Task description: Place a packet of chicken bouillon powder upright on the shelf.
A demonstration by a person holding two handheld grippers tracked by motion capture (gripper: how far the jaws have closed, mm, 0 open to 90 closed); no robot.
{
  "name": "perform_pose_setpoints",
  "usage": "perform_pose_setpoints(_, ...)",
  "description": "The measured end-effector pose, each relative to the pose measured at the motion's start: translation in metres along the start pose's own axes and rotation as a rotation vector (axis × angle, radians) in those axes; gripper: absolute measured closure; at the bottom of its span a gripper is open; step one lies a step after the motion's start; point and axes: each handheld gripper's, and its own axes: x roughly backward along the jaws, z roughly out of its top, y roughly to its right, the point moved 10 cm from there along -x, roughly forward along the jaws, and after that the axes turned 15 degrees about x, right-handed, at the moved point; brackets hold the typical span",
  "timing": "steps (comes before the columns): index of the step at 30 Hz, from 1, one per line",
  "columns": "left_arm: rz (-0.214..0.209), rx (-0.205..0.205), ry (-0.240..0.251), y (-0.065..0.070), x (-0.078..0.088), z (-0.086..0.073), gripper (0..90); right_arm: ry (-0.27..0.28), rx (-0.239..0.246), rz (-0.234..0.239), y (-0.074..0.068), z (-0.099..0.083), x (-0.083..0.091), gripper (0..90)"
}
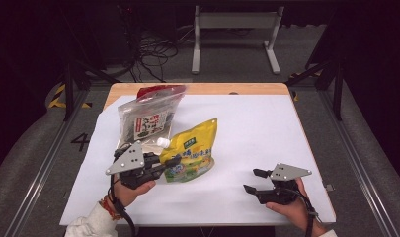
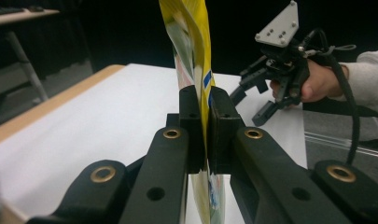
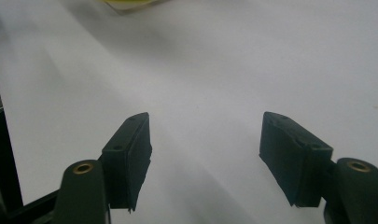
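The left hand-held gripper is clamped tight on the edge of a yellow pouch. In the left gripper view, the two black jaws press flat on the yellow pouch from both sides, and the pouch stands up thin between them. From above, the pouch lies tilted on the white sheet of the bench, with its white cap at its left. Just behind it lies a clear bag with a red top, touching it.

The right hand-held gripper sits well apart, near the front right of the bench. Its jaws are wide apart, with just the white sheet seen between them.
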Motion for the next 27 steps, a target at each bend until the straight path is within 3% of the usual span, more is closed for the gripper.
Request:
perform_pose_setpoints(4, 0.035, -0.01, 0.024, -0.012, 0.016, 0.008, 86.5, -0.003, -0.003, -0.001, 0.0, -0.001, -0.001, 33.2)
perform_pose_setpoints(10, 0.121, 0.006, 0.06, -0.043, 0.044, 0.015, 86.5, -0.011, -0.007, 0.004, 0.0, -0.003, -0.004, 32.1)
perform_pose_setpoints(14, 0.153, 0.008, 0.083, -0.056, 0.057, 0.019, 86.5, -0.013, -0.008, 0.007, 0.0, -0.003, -0.005, 31.7)
perform_pose_setpoints(20, 0.188, -0.005, 0.089, -0.076, 0.071, 0.022, 86.4, -0.016, -0.013, 0.014, -0.001, -0.004, -0.008, 31.5)
perform_pose_setpoints(22, 0.168, 0.003, 0.1, -0.083, 0.076, 0.022, 86.4, -0.016, -0.015, 0.019, -0.001, -0.005, -0.009, 31.4)
perform_pose_setpoints(27, 0.186, -0.002, 0.091, -0.094, 0.083, 0.018, 86.4, -0.021, -0.02, 0.024, -0.002, -0.005, -0.011, 31.2)
